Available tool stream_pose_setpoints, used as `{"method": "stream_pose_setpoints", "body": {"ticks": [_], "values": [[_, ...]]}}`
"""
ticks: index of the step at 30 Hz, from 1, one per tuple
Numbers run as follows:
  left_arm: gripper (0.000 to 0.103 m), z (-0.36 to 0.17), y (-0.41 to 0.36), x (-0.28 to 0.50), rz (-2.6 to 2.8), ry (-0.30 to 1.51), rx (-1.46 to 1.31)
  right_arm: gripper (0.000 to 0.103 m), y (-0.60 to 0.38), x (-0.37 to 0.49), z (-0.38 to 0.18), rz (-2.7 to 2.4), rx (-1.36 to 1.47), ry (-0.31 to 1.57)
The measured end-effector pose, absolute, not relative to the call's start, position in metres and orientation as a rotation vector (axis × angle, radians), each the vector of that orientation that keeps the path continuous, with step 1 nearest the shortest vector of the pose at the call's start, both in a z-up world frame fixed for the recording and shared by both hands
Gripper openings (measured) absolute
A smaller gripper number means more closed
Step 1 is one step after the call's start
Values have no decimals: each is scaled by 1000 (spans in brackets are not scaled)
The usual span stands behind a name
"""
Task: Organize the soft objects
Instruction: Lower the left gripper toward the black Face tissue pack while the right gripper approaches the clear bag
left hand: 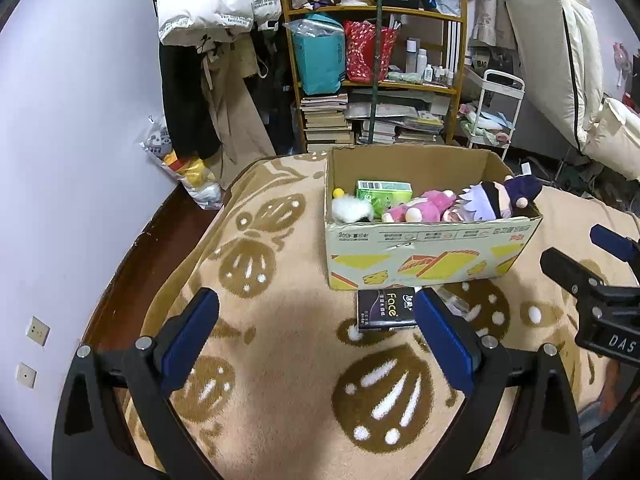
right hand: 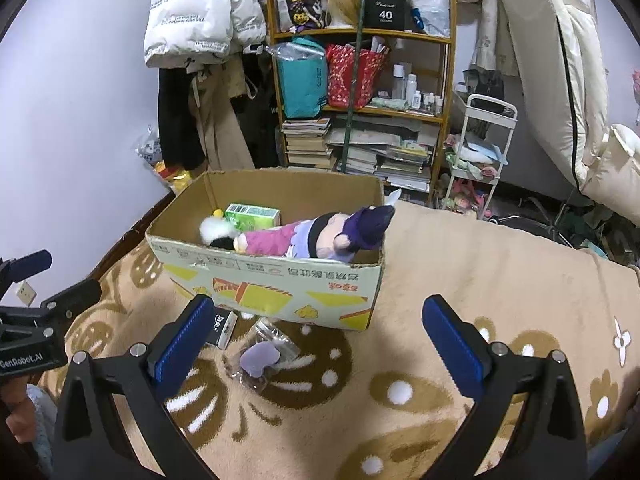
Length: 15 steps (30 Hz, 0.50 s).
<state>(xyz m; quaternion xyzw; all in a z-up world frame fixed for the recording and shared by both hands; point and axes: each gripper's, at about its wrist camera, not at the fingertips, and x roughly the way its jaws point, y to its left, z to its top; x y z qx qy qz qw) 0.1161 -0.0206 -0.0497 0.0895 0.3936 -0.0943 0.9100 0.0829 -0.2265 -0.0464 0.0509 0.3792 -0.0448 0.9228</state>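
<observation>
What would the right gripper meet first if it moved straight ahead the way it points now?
Probably the clear plastic packet with a lilac item on the blanket, then the cardboard box behind it. The right gripper is open; depth is uncertain.

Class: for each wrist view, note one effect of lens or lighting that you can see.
Left wrist view: a soft dark shadow falls on the blanket between the open left gripper fingers. Right wrist view: fisheye bends the bookshelf; black corners vignette the frame; the clear jar shows faint glare.

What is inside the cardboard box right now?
The cardboard box holds a green tissue pack, a white fluffy toy, a pink plush and a purple-hatted doll. Anything beneath them is hidden.
</observation>
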Motion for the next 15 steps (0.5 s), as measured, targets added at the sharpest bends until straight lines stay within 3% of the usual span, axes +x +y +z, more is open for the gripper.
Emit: {"method": "stream_pose_setpoints", "body": {"ticks": [15], "values": [[97, -75, -28, 147, -219, 869, 211, 103, -224, 101, -71, -66, 123, 860]]}}
